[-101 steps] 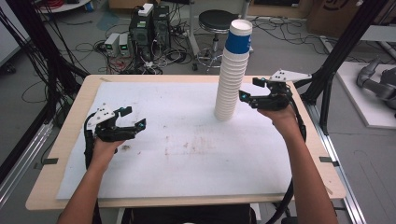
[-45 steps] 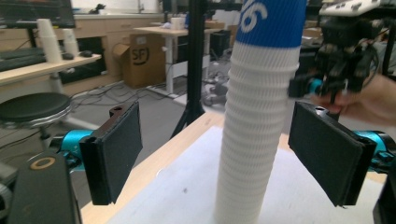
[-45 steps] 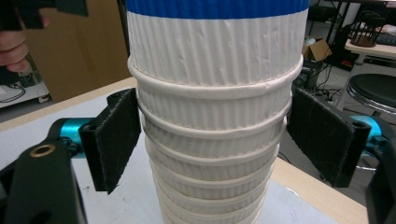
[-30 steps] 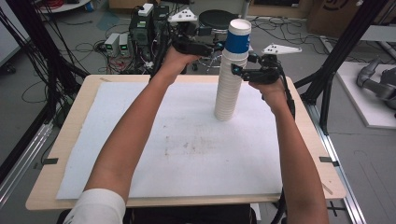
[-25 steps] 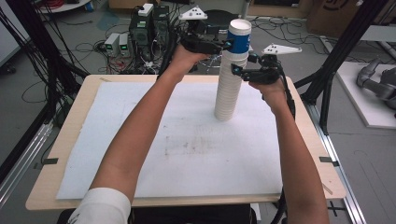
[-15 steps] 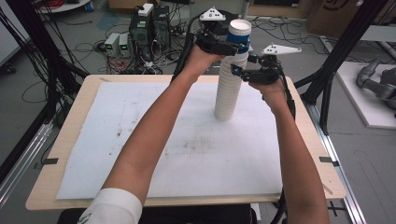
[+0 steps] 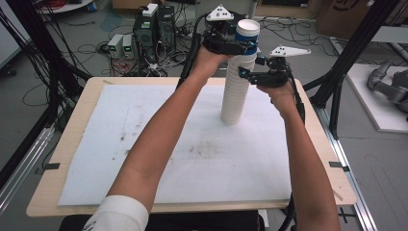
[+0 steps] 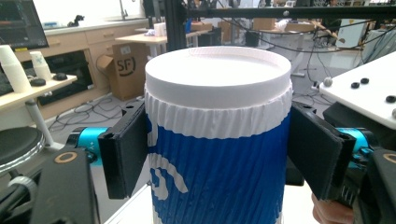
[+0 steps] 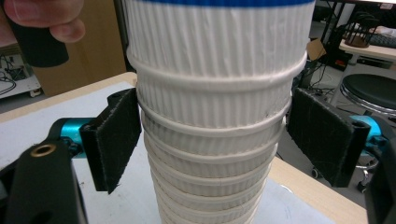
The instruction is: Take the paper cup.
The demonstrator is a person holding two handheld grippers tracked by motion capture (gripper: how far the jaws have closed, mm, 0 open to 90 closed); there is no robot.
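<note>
- High view: a tall stack of ribbed white paper cups [image 7: 235,94] stands upside down on the white mat [image 7: 144,144] that covers the wooden table [image 7: 317,144]. The top cup [image 7: 247,37] is blue with a white base. The left gripper [image 7: 239,46] sits at that top cup, with the person's left forearm reaching across the mat to it. The right gripper [image 7: 250,74] sits lower, at the white cups just under the blue one, coming in from the stack's right.
- Left gripper view: the blue cup [image 8: 217,140] stands between the two black jaws. The left jaw lies flat against the cup wall; the right jaw sits at the wall, though contact there cannot be told.
- Right gripper view: the white cups [image 9: 215,140] fill the space between the jaws. The left jaw touches the ribbed wall; the right jaw stands just beside it with a small gap. A fingertip of the other hand [image 9: 44,16] shows above, to the left.
</note>
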